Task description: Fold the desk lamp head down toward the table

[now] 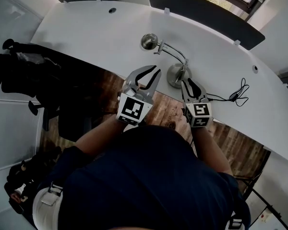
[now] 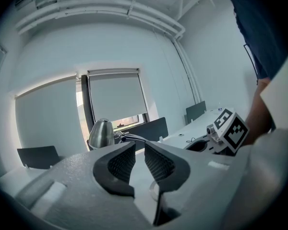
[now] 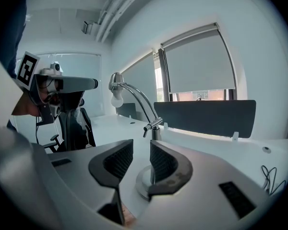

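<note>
A chrome desk lamp stands on the white desk (image 1: 86,28): round base (image 1: 175,75), curved arm, bell-shaped head (image 1: 149,41). In the right gripper view the head (image 3: 116,82) hangs high above the desk with its bulb pointing down, and the base (image 3: 145,180) lies just beyond the jaws. My right gripper (image 1: 188,82) (image 3: 141,150) is open at the base, with nothing pressed between its pads. My left gripper (image 1: 150,75) (image 2: 139,150) is open and empty, raised left of the base. The lamp head (image 2: 102,133) shows just past its jaws.
A black office chair (image 1: 33,75) stands left of me at the desk's near edge. A black cable (image 1: 237,96) lies on the desk right of the lamp. Dark partition panels (image 1: 201,13) line the far edge. Wooden floor (image 1: 230,138) shows below the desk front.
</note>
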Demonstrator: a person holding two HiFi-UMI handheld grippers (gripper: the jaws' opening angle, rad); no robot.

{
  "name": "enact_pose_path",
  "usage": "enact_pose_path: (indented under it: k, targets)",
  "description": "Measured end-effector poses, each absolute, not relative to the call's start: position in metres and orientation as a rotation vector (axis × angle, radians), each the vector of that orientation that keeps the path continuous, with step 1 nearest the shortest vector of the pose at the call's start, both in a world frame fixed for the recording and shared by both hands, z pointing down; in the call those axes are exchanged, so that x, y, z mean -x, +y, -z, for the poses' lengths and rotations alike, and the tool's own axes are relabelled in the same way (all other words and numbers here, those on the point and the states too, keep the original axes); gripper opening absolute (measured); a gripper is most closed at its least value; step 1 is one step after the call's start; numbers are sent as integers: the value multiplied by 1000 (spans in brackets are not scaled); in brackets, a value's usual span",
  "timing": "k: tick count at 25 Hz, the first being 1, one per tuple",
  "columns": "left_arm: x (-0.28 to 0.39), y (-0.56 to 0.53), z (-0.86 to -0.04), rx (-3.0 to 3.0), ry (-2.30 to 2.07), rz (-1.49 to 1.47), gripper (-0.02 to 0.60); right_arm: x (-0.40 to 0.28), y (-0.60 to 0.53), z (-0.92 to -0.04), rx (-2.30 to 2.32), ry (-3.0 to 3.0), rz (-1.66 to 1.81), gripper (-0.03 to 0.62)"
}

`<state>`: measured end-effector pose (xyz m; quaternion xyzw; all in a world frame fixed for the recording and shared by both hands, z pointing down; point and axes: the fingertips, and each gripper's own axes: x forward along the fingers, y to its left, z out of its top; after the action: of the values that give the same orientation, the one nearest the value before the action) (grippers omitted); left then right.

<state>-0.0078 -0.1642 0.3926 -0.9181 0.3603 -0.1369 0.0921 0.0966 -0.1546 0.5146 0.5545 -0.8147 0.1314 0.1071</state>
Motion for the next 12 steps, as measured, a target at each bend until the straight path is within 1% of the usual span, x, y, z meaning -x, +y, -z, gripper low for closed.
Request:
enact_pose_path:
  k: [4, 12]
  targets:
    - [10, -173, -395, 2676, 1073, 454, 61, -98, -164, -522, -1630, -2374, -378, 129]
    - [9, -194, -383, 2555, 1072, 488, 75, -100, -180, -532, -1615, -2341, -342, 143]
